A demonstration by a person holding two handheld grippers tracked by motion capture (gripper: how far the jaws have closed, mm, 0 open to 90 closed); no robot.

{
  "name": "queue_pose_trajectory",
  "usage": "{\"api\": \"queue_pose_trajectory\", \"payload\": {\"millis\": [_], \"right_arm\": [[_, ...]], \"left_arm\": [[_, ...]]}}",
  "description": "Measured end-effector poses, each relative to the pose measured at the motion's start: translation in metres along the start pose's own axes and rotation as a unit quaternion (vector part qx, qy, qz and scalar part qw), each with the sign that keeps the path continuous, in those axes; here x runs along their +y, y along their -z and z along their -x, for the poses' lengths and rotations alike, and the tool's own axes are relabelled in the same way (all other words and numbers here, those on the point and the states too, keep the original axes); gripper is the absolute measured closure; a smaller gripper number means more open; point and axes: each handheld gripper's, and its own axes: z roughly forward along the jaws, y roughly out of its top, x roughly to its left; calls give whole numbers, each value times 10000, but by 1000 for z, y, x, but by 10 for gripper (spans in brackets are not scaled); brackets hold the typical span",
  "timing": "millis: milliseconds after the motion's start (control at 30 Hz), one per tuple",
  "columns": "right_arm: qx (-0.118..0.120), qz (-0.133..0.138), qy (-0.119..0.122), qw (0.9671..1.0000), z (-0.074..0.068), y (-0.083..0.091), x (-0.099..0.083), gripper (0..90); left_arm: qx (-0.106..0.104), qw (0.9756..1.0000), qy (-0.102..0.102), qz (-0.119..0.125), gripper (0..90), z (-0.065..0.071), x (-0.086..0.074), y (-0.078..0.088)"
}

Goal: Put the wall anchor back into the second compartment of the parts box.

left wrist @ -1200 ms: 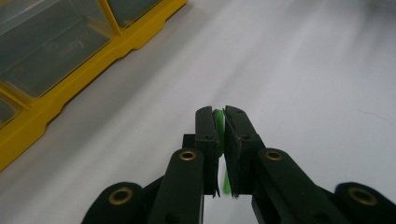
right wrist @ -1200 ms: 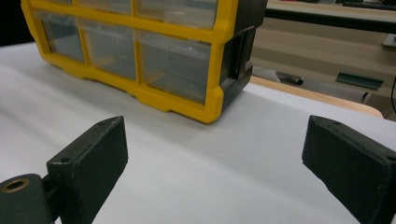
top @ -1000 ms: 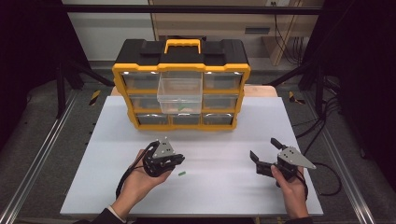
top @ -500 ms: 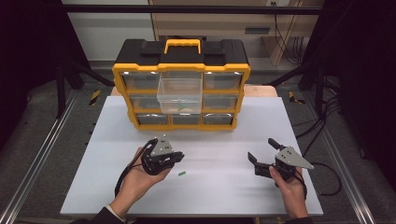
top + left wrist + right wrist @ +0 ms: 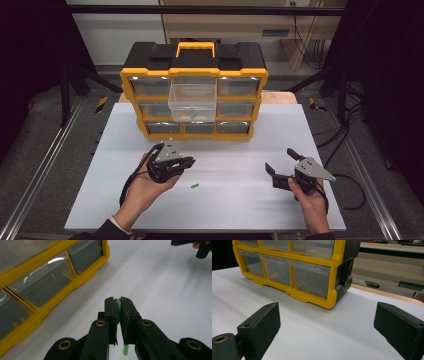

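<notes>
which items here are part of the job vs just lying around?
In the job:
- left gripper, shut on a small green plastic piece
- second green piece on the white table
- pulled-out clear plastic drawer of the yellow-and-black organiser

Lying about:
- right gripper, open, holding nothing
- closed drawers

We see the left gripper a bit higher in frame vs a sec ago, lifted off the white table, jaws clamped on a small green piece; it's left of center, lower half.
</notes>
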Motion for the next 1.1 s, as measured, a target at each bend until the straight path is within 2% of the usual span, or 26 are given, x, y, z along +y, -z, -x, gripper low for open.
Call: {"api": "queue_pose_trajectory", "payload": {"millis": [400,600,1100], "right_arm": [[21,-25,-6,10000,0,0,0,76],[23,-11,-10,10000,0,0,0,76],[54,-10,-13,10000,0,0,0,75]], "left_arm": [[124,9993,-171,294,841,-1,36,22],[151,9983,-131,540,841,-3,50,29],[294,9960,-387,750,841,-3,84,54]]}}
